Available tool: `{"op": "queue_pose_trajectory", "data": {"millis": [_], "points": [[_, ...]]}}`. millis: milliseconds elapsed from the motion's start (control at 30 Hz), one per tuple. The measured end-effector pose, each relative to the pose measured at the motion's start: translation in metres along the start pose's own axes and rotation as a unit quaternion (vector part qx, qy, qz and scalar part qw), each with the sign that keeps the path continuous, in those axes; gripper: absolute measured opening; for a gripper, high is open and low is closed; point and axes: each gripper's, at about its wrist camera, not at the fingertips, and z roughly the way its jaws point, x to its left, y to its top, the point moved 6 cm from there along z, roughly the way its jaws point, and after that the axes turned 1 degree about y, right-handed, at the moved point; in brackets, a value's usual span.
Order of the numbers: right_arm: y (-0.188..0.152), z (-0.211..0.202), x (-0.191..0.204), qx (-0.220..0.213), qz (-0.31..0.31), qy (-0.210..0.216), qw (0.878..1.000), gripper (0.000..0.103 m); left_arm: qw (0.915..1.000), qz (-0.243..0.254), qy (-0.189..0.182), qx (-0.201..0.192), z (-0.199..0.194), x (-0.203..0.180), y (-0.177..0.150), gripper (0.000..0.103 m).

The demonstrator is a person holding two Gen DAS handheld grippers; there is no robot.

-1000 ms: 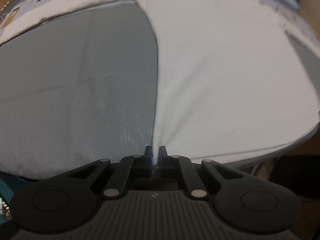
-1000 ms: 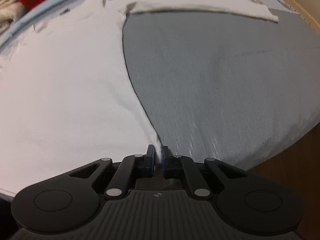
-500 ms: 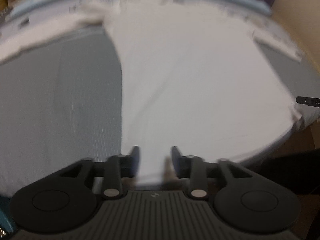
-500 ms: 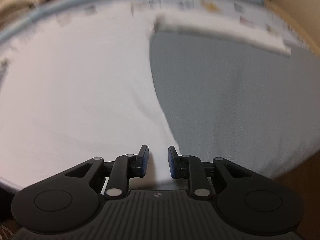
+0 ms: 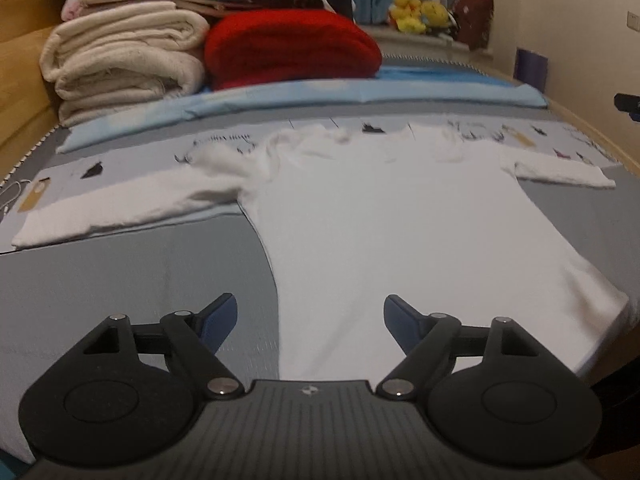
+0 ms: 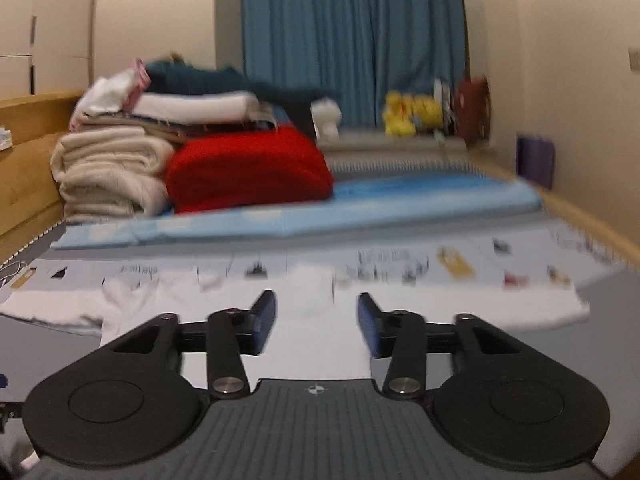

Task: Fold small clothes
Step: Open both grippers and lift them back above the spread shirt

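A white long-sleeved shirt (image 5: 392, 224) lies flat on the grey bed cover (image 5: 132, 272), sleeves spread to both sides, hem toward me. My left gripper (image 5: 310, 316) is open and empty, raised above the hem near the shirt's left edge. In the right wrist view the shirt (image 6: 316, 344) shows blurred below my right gripper (image 6: 316, 320), which is open and empty above it.
A stack of folded cream blankets (image 5: 124, 60) and a red blanket (image 5: 292, 48) sit at the bed's far end on a blue sheet (image 5: 360, 92). A wooden headboard (image 5: 20, 80) is on the left, a wall (image 5: 580, 20) on the right, blue curtains (image 6: 352, 40) behind.
Both grippers opened and let go of the shirt's bottom corners, then lifted and tilted up, so the whole shirt and the far end of the bed came into view.
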Motion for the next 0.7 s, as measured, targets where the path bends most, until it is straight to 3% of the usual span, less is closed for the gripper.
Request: {"op": "queue_pose_trajectory", "data": {"millis": [133, 267, 700], "points": [[-0.005, 0.016, 0.007, 0.006, -0.047, -0.009, 0.999, 0.053, 0.9997, -0.021, 0.015, 0.0, 0.006, 0.006, 0.004, 0.086], [-0.025, 0.043, 0.006, 0.066, 0.02, -0.005, 0.998, 0.051, 0.9988, -0.036, 0.033, 0.009, 0.011, 0.014, 0.005, 0.086], [-0.025, 0.059, 0.029, 0.062, 0.001, -0.002, 0.998, 0.051, 0.9976, -0.06, 0.031, 0.013, 0.024, 0.002, 0.021, 0.087]]}}
